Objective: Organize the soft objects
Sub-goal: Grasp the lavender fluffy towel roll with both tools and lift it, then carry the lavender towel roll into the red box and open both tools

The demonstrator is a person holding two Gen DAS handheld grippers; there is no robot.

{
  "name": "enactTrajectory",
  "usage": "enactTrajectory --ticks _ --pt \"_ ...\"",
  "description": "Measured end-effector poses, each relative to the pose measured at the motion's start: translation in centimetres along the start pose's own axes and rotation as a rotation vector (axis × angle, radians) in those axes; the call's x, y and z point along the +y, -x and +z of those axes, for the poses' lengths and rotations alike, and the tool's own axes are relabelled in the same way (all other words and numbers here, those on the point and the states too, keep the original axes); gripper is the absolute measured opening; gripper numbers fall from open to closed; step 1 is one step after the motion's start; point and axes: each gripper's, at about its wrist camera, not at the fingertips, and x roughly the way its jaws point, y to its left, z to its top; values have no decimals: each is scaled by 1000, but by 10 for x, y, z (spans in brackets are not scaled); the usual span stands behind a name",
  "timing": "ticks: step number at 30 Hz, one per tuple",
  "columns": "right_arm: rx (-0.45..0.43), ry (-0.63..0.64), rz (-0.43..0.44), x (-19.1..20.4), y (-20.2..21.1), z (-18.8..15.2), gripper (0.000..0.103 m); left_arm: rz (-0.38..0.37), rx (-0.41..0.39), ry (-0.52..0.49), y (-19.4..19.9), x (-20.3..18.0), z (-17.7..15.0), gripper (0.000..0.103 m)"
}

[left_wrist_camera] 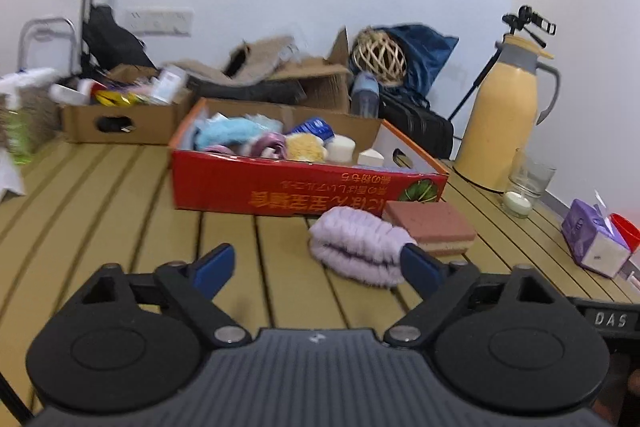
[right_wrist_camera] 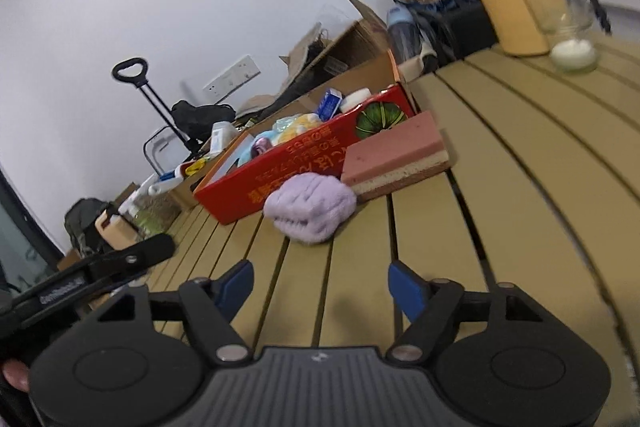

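A lilac plush scrunchie-like cloth (left_wrist_camera: 358, 247) lies on the slatted table, just in front of a red cardboard box (left_wrist_camera: 304, 187) filled with several soft items. A pink and beige sponge (left_wrist_camera: 434, 229) rests beside it, against the box. My left gripper (left_wrist_camera: 320, 269) is open; its right fingertip stands in front of the lilac cloth's right side, and nothing is between the pads. In the right wrist view the lilac cloth (right_wrist_camera: 310, 213), sponge (right_wrist_camera: 396, 157) and red box (right_wrist_camera: 304, 163) lie ahead. My right gripper (right_wrist_camera: 322, 291) is open over bare slats, short of the cloth.
A yellow thermos jug (left_wrist_camera: 506, 115) and a glass with a candle (left_wrist_camera: 524, 187) stand at the right. A purple tissue pack (left_wrist_camera: 596, 241) lies near the right edge. Brown cardboard boxes (left_wrist_camera: 120, 119) with clutter sit behind. The left gripper's body (right_wrist_camera: 92, 267) shows at the right view's left.
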Motion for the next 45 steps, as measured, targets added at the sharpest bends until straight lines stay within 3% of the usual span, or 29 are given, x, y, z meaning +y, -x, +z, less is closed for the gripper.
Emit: enactTrajectory --ticks 2,8,10,12,17,19,26,29,32,39,45 --pt "2 -26 12 -1 -18 11 63 -32 30 9 -30 3 13 77" --pt "23 -26 43 5 -75 38 58 -183 164 128 -115 24 29 72" --pt "27 -27 30 4 -89 40 54 -204 223 186 -131 33 24 47" --pt "21 -35 30 1 -95 39 50 -222 242 174 -131 33 20 39" --pt "15 -21 34 -1 -94 39 38 -217 261 226 -99 36 4 36" --pt "37 -26 32 -4 -97 35 37 -194 243 214 -89 33 -1 36" --pt "30 64 4 6 -97 30 17 -178 228 205 -87 33 2 28" --pt "34 50 27 10 -90 29 15 -141 189 190 -73 23 4 27" --pt "-5 115 45 28 -56 20 15 -126 126 165 -35 11 -2 26" --pt "-80 199 88 57 49 -12 15 -179 61 166 67 -18 -22 26" --pt "-155 226 111 73 118 -28 15 -185 -25 104 125 -51 -27 27"
